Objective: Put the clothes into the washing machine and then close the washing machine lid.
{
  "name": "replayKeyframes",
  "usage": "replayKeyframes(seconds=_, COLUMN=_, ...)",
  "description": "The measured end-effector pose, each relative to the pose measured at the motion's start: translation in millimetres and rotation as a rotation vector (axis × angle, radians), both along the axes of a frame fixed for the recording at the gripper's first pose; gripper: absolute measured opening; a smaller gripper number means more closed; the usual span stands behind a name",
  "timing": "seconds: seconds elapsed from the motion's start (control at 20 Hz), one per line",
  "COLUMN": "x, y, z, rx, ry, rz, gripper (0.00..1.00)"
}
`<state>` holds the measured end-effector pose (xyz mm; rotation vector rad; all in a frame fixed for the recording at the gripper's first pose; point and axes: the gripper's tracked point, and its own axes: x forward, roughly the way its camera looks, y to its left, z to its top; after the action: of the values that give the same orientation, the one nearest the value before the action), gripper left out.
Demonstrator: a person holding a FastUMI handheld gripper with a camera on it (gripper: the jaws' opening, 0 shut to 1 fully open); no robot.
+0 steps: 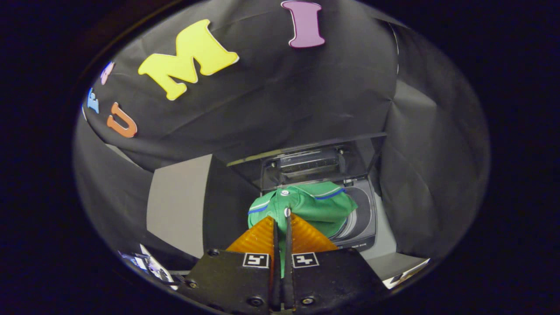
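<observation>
A green shirt with blue and white trim and small white buttons hangs from my gripper, whose two fingers are pressed together on the cloth. The shirt is held in the air over the round opening of a top-loading washing machine that stands just beyond the fingers. Its transparent lid stands raised at the back of the machine. The shirt hides most of the drum opening.
Black cloth walls close in behind and on both sides of the machine. A grey panel stands to the left of the machine. Some pale objects lie low on the left, and a light edge shows low on the right.
</observation>
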<state>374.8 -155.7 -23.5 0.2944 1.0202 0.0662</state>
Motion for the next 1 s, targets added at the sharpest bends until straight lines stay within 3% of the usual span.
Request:
replayKeyframes(seconds=0.55, x=12, y=-21, z=-132, rx=-0.076, ry=-0.019, rz=-0.028, gripper=0.06)
replayKeyframes(seconds=1.0, x=17, y=-31, z=-240, rx=-0.088, ry=-0.038, rz=-0.112, gripper=0.07)
